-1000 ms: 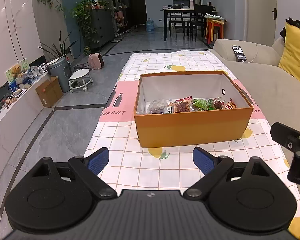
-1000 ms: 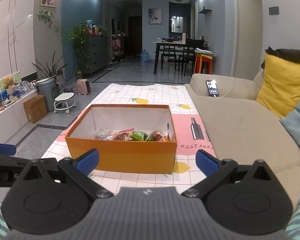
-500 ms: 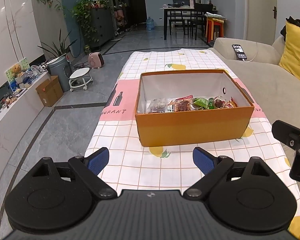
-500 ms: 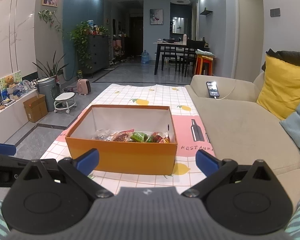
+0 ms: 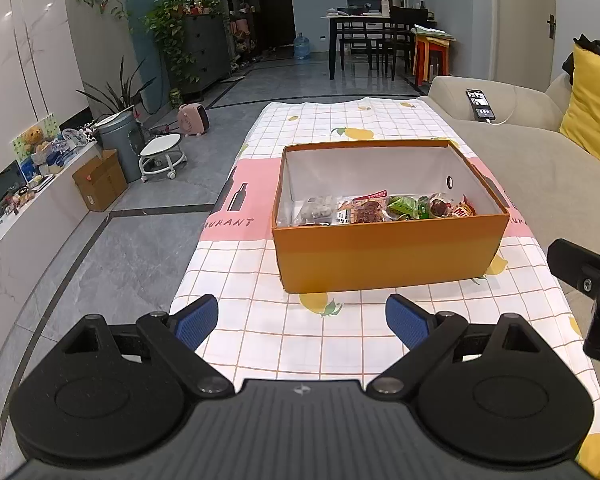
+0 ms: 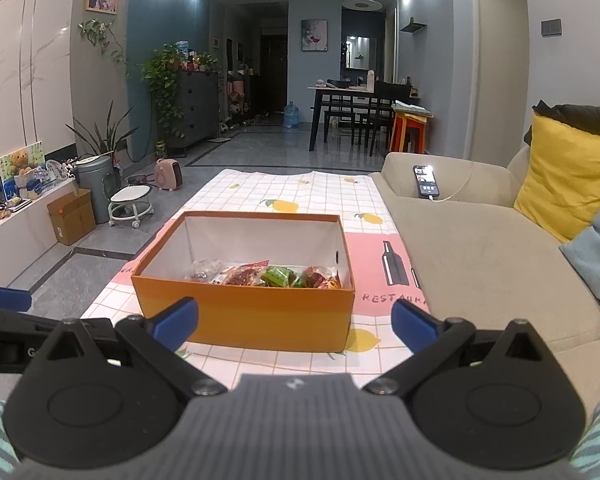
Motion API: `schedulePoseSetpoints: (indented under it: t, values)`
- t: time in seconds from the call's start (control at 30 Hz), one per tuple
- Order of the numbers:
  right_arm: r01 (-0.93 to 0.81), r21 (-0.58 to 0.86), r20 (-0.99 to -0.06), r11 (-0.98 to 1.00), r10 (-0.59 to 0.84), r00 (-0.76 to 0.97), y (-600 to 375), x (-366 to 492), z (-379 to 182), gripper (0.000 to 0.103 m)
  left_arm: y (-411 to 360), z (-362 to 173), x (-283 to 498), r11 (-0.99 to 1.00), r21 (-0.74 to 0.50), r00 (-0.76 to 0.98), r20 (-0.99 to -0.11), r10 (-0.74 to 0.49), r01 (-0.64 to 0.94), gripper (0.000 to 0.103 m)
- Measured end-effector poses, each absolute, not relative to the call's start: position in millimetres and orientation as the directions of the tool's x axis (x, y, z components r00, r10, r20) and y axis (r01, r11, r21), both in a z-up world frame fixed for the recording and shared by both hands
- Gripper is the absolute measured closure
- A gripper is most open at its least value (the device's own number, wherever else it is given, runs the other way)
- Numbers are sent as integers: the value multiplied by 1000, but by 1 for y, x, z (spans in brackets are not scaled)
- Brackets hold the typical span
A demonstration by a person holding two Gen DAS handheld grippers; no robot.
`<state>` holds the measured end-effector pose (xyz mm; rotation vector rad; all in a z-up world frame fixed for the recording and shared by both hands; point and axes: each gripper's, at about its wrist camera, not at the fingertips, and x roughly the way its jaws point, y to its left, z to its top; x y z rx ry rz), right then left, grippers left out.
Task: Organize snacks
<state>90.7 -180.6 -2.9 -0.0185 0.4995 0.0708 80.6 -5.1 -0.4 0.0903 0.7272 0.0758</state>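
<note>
While both grippers hang over the near end of the table [image 5: 260, 320], the box [image 5: 388, 256] sits just beyond them: ahead and slightly right of the left gripper [image 5: 302, 318], ahead and slightly left of the right gripper [image 6: 294, 322]. Both have their jaws spread wide and hold nothing. Orange outside and white inside, the box lies with its long axis left to right, a long side facing the grippers. Snacks [image 5: 384, 208] in packets lie in a row along its near wall; its far part is bare
</note>
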Motion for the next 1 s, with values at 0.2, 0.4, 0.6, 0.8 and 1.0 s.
schedulePoseSetpoints:
  t: [0.2,0.4,0.6,0.8,1.0]
  values:
    - [-72,3,-481,997,64,874,-181,91,-3,4,-4,-1,81,993,111,744,-660,104,-40,0]
    - [-72,2,-481,997,64,874,-181,91,-3,4,-4,0,81,993,112,744,-660,105,-41,0]
    - [-73,0,-479,997,64,875,-181,90,-4,4,-3,0,82,993,112,745,-658,110,-48,0]
    - [-76,-3,-479,997,65,876,-180,90,-4,4,-1,1,81,993,103,750,-653,105,-49,0]
    - [-75,-5,-476,997,64,877,-180,90,-3,4,0,1,81,994,88,749,-655,103,-59,0]
